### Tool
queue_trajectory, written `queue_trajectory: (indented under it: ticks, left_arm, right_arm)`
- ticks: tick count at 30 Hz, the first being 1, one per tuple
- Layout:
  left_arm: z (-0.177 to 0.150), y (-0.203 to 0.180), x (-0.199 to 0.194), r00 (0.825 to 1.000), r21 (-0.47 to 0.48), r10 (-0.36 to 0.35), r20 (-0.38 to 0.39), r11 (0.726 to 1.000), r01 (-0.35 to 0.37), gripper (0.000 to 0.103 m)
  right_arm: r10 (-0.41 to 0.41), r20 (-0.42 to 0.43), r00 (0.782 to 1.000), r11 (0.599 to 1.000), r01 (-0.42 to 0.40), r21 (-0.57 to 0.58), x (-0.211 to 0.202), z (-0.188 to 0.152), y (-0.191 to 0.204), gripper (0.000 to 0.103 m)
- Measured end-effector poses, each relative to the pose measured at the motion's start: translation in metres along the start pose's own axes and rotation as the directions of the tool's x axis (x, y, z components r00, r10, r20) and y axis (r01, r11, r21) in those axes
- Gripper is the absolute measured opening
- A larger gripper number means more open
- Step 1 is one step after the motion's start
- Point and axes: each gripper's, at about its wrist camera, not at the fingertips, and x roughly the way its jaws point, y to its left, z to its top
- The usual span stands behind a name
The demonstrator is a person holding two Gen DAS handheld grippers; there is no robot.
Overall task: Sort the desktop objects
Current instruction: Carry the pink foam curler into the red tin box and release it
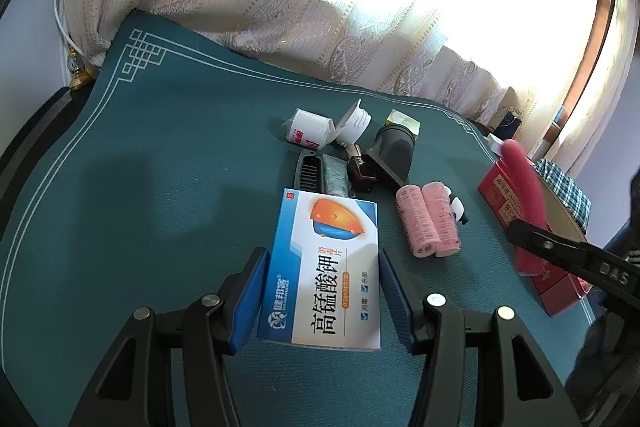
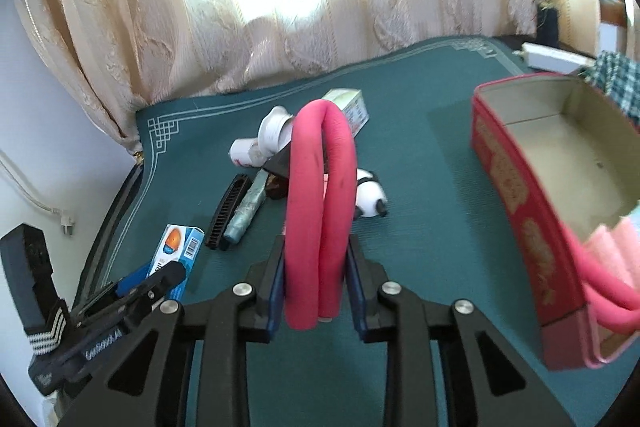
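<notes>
My left gripper [image 1: 322, 261] is shut on a blue-and-white medicine box [image 1: 324, 267], one blue pad against each long side. In the right wrist view the box [image 2: 178, 251] hangs just above the green mat [image 2: 420, 187] at the lower left. My right gripper [image 2: 316, 247] is shut on a red foam rod [image 2: 320, 203] folded into an upright loop. To its right stands an open red tin [image 2: 516, 223], with pink foam rollers [image 2: 612, 247] and more red rods in its near corner. From the left wrist the rod [image 1: 524, 195] shows in front of the tin [image 1: 500, 199].
Loose on the mat lie two pink rollers [image 1: 428, 219], a panda figure [image 2: 370, 199], a black comb [image 1: 308, 171], a teal wrapped stick [image 1: 336, 177], a grey nozzle [image 1: 394, 151], a white bottle [image 1: 308, 131] and cap [image 1: 354, 125]. Curtains hang behind the table.
</notes>
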Motion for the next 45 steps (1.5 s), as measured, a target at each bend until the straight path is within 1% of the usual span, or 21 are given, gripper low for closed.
queue_trajectory:
  ticks: [4,7,11,15,20,25,29,34,36,38,40,41,45]
  left_arm:
    - [0.0,0.001,0.002,1.0,-0.004,0.004,-0.006,1.0,-0.004,0.057]
    - [-0.001,0.002,0.003,1.0,-0.005,0.01,-0.007,1.0,-0.01,0.057]
    - [-0.003,0.002,0.007,0.999,0.0,0.029,-0.015,1.0,-0.029,0.057]
    - [-0.006,0.003,0.012,0.999,-0.012,0.044,-0.029,0.999,-0.044,0.057]
    - [-0.011,-0.005,0.012,0.998,-0.019,0.043,-0.039,0.999,-0.044,0.057]
    - [-0.017,-0.024,0.006,0.999,0.01,0.019,-0.047,1.0,-0.018,0.057]
    - [-0.018,-0.041,0.003,0.998,0.027,-0.008,-0.057,1.0,0.009,0.057]
    - [-0.013,-0.063,-0.002,0.998,0.057,-0.029,-0.051,0.998,0.032,0.057]
    - [-0.011,-0.074,-0.005,0.998,0.076,-0.037,-0.046,0.996,0.04,0.057]
    - [-0.008,-0.086,-0.007,0.998,0.096,-0.045,-0.043,0.994,0.049,0.057]
    - [-0.006,-0.098,-0.008,0.998,0.117,-0.046,-0.04,0.992,0.051,0.057]
    - [-0.006,-0.105,-0.008,0.998,0.129,-0.049,-0.041,0.99,0.053,0.057]
    - [-0.004,-0.132,-0.005,0.996,0.17,-0.073,-0.052,0.982,0.081,0.057]
  right_arm:
    - [-0.048,0.039,0.998,0.999,0.048,0.0,-0.022,-0.007,-0.016,0.029]
    - [-0.099,0.085,0.991,0.995,0.098,0.021,-0.045,-0.007,-0.035,0.03]
    - [-0.167,0.127,0.978,0.985,0.159,0.072,-0.071,-0.003,-0.068,0.03]
    - [-0.245,0.167,0.955,0.965,0.224,0.135,-0.096,0.002,-0.105,0.03]
    - [-0.302,0.173,0.937,0.946,0.273,0.171,-0.104,0.003,-0.132,0.03]
    - [-0.344,0.163,0.925,0.932,0.315,0.178,-0.102,0.003,-0.154,0.03]
    - [-0.367,0.152,0.918,0.924,0.341,0.172,-0.095,0.005,-0.164,0.03]
    - [-0.358,0.128,0.925,0.927,0.337,0.162,-0.088,0.007,-0.177,0.032]
    - [-0.35,0.13,0.928,0.929,0.327,0.173,-0.088,0.005,-0.182,0.037]
    - [-0.328,0.139,0.934,0.935,0.3,0.189,-0.091,0.003,-0.187,0.052]
    - [-0.32,0.156,0.934,0.936,0.286,0.206,-0.096,0.0,-0.19,0.06]
    - [-0.318,0.165,0.934,0.936,0.281,0.212,-0.099,-0.002,-0.191,0.062]
    - [-0.294,0.201,0.934,0.939,0.242,0.245,-0.114,-0.008,-0.199,0.062]
